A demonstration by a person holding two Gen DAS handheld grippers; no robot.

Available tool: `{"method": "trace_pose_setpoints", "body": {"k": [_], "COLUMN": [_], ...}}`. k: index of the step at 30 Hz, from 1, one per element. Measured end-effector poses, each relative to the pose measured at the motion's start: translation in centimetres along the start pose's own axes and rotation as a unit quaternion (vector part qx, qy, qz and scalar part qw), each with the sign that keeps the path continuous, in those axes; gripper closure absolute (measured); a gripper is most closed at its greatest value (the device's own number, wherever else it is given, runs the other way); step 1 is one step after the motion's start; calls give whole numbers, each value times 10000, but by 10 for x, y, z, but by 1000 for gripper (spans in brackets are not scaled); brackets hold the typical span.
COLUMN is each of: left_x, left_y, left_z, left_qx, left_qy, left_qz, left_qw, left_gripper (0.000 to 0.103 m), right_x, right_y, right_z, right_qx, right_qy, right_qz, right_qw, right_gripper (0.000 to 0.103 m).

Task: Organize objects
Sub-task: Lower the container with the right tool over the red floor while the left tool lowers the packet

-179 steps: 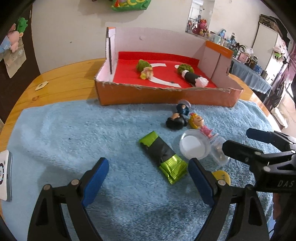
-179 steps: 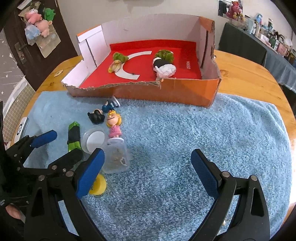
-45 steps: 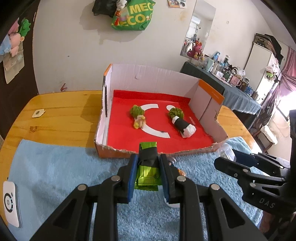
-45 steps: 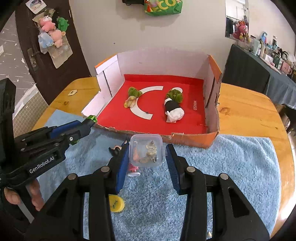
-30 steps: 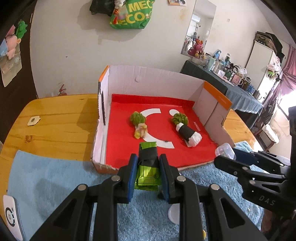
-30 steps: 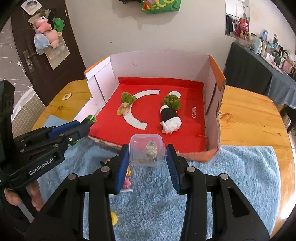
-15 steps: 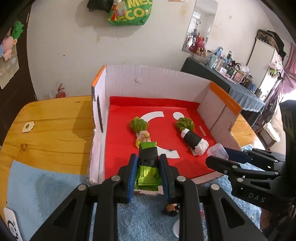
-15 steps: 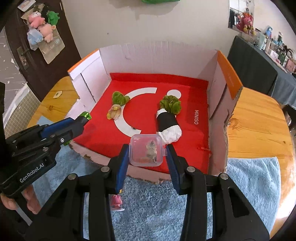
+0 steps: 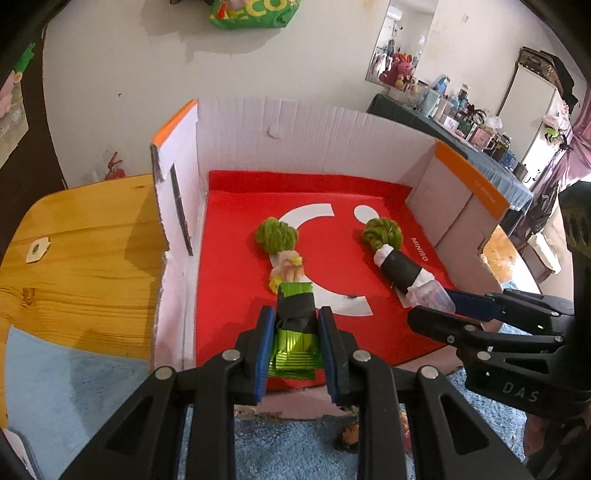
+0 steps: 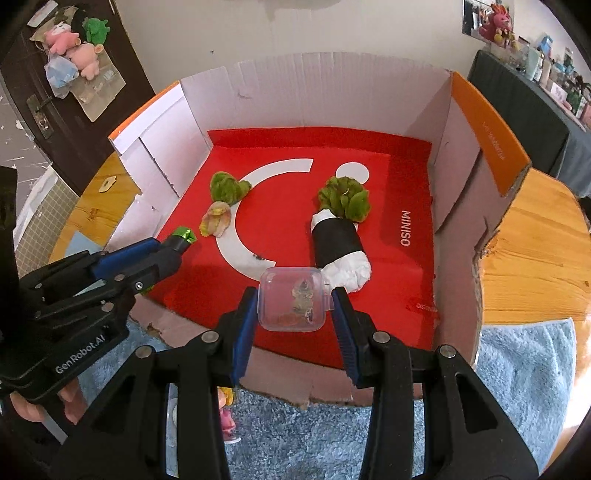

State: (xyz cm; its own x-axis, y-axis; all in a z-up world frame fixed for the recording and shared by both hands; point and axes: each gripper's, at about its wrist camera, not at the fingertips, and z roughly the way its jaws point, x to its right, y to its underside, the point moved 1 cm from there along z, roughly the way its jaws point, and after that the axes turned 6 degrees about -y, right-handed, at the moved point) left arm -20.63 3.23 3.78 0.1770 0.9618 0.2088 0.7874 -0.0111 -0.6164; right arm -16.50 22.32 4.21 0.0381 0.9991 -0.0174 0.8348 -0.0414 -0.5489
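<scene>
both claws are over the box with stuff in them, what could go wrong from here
1. The green-and-black packet in the left claw hangs just above the small pink-and-green bundle; released here, it may land on it.
2. The clear plastic container in the right claw sits close to the black-and-white roll and could knock it.
3. The two claws are close together over the cardboard box and might bump.

Green bag (image 9: 255, 14) hangs on wall at 12 o'clock, mirror (image 9: 400, 40) at 1. Plush toys (image 10: 74, 40) on dark door at 10 o'clock; cluttered side table w/ dark cloth (image 9: 480, 147) at 2.
</scene>
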Motion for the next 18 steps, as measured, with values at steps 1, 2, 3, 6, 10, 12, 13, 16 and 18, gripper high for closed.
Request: {"method": "trace_pose_setpoints", "body": {"k": [1, 2, 3, 6, 10, 12, 13, 16, 18], "left_x": [0, 0, 0, 0, 1, 2, 1, 1, 1], "left_y": [0, 0, 0, 0, -1, -2, -2, -3, -4], "left_z": [2, 4, 6, 10, 16, 18, 20, 23, 25], "left_qx": [-22, -40, -59, -94, -142, -158, -166, -184, -195], "left_qy": [-5, -6, -8, -25, -38, -42, -48, -65, -80], "left_qz": [6, 6, 7, 22, 35, 31, 28, 20, 13], "left_qw": [10000, 10000, 10000, 10000, 9999, 9999, 9998, 9998, 9998], "left_gripper": [78, 78, 78, 78, 78, 78, 78, 78, 78], "right_x": [1, 1, 2, 5, 10, 12, 13, 14, 14], "right_y": [-1, -1, -1, -2, -2, -2, -3, -4, -5], "right_z": [2, 4, 6, 11, 15, 15, 15, 17, 18], "right_qx": [-15, -30, -46, -92, -103, -58, -39, 5, 37], "right_qy": [-10, -15, -13, -18, 6, 48, 75, 163, 206], "right_qz": [9, 19, 31, 65, 107, 104, 103, 86, 68], "right_qw": [10000, 10000, 10000, 9999, 9999, 9999, 9999, 9998, 9998], "right_gripper": [65, 65, 65, 65, 65, 65, 65, 65, 65]}}
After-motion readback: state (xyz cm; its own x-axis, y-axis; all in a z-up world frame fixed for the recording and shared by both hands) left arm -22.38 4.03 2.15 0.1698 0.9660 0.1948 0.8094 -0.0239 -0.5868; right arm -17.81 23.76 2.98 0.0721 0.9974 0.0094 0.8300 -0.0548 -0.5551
